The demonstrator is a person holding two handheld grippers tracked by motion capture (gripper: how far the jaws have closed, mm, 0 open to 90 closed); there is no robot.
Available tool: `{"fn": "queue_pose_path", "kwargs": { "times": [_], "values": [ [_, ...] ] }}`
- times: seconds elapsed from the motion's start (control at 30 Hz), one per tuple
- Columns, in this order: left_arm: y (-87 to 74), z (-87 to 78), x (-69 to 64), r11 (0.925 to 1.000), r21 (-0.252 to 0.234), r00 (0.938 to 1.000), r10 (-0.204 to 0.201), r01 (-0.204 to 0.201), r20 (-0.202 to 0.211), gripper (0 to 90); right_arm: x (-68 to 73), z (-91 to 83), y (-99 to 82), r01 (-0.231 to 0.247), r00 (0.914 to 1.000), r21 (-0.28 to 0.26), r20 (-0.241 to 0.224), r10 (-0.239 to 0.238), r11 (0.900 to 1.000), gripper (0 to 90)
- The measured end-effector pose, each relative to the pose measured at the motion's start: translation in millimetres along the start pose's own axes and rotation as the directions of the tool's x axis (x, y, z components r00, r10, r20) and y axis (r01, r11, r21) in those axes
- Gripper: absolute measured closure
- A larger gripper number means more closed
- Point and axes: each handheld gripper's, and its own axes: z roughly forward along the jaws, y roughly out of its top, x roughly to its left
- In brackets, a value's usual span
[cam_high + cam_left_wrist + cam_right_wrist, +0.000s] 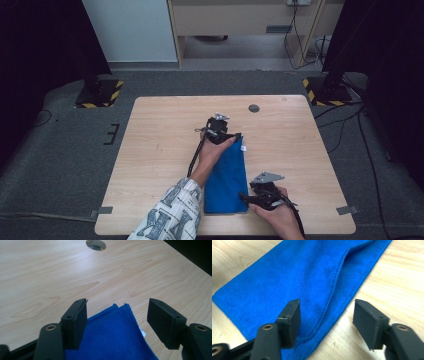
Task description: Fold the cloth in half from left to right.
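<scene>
The worktop point(165, 125) is a pale wood surface with a small round cable hole point(254, 108) near its far edge. A blue cloth point(227, 177) lies flat on it, right of centre and toward the near edge, folded into a long narrow strip that runs from the far side toward the person. The doubled layers show at its far corner in the left gripper view and as a stitched hem in the right gripper view.

The left gripper point(117, 315) sits at the far end of the cloth, jaws apart, with the corner lying between them and no pad pressing on it. The right gripper point(325, 320) sits at the near right edge, jaws likewise apart over the hem, gripping nothing.

Judged step: a fold has been laid down and released. The next move probably calls for re-gripping both corners of one short end and carrying it over to the opposite end, edges aligned, both layers caught together.
</scene>
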Motion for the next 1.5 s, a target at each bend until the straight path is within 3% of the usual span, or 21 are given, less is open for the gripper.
{"fn": "queue_pose_path", "kwargs": {
  "times": [0.17,0.3,0.37,0.53,0.77,0.9,1.07,1.2,1.4,1.5],
  "values": [
    [-3.3,-18.6,13.3,1.0000,0.005,1.0000,0.009,-0.009,0.003,21.8,-3.0,2.2,6.0,-0.002,0.9999,-0.044,0.013,0.002,0.9990,25.1],
    [-5.3,-26.1,22.4,1.0000,0.000,0.9996,-0.006,0.006,-0.029,13.0,-7.6,5.6,12.7,-0.002,0.9997,-0.071,0.023,0.004,0.9975,17.4],
    [-6.3,-28.6,25.2,1.0000,-0.005,0.9996,-0.008,0.007,-0.028,11.0,-11.2,7.6,16.0,-0.025,0.9996,-0.081,0.014,0.026,0.9964,16.1],
    [-8.7,-35.5,27.3,0.9999,0.003,0.9995,0.013,-0.013,-0.027,5.5,-17.3,12.3,25.5,-0.013,0.9997,-0.090,0.021,0.015,0.9959,12.3],
    [-15.4,-36.9,27.1,0.9996,0.024,0.9994,0.016,-0.015,-0.030,5.4,-24.4,21.6,36.5,0.017,0.9997,-0.098,0.018,-0.015,0.9951,9.5],
    [-23.2,-41.2,26.6,0.9991,0.032,0.9991,0.030,-0.030,-0.030,4.9,-28.6,26.3,41.3,0.028,0.9996,-0.091,0.003,-0.028,0.9954,9.6],
    [-30.3,-48.0,32.0,0.9990,0.031,0.9987,0.033,-0.032,-0.038,5.4,-33.0,31.9,50.5,0.056,0.9983,-0.081,0.021,-0.054,0.9952,12.7],
    [-34.5,-53.1,38.6,0.9984,0.045,0.9983,0.037,-0.035,-0.044,5.8,-37.8,36.4,58.8,0.047,0.9983,-0.068,0.038,-0.045,0.9966,15.2],
    [-38.5,-59.6,46.4,0.9992,0.025,0.9982,0.033,-0.032,-0.050,7.1,-44.9,42.0,72.0,0.037,0.9982,-0.072,0.050,-0.034,0.9967,19.5],
    [-39.6,-57.1,48.5,0.9965,0.055,0.9963,0.065,-0.062,-0.056,8.6,-49.6,45.1,79.5,0.034,0.9986,-0.071,0.043,-0.031,0.9969,26.2]
  ]
}}
